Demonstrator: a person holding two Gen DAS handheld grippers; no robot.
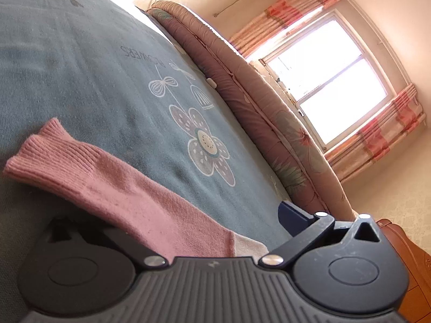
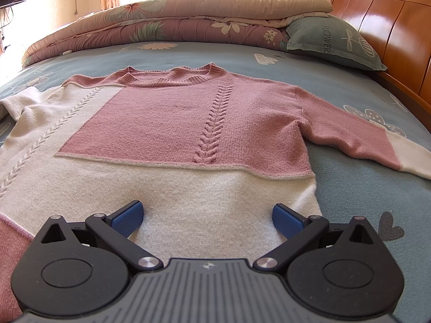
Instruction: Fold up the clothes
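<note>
The sweater (image 2: 172, 123) is lying flat on the bed (image 2: 350, 188), neck away, sleeves out sideways. The right gripper (image 2: 207, 218) is hovering over the hem, jaws wide and empty. The left gripper (image 1: 215, 231) is sitting at one sleeve (image 1: 107, 172); whether it is gripping cannot be told.

Only one readable word anywhere, and it's "FLOWERS"

Left wrist view: it's printed in thin dark capitals on the blue-grey bed sheet (image 1: 102, 62), ahead of the left gripper and past its fingers, reading upside down from there, right by the line-drawn flowers. Right wrist view: same word runs vertically down the blue-grey pillow (image 2: 334, 43), far ahead and off to the right gripper's right, by the wooden headboard (image 2: 390, 18).
</note>
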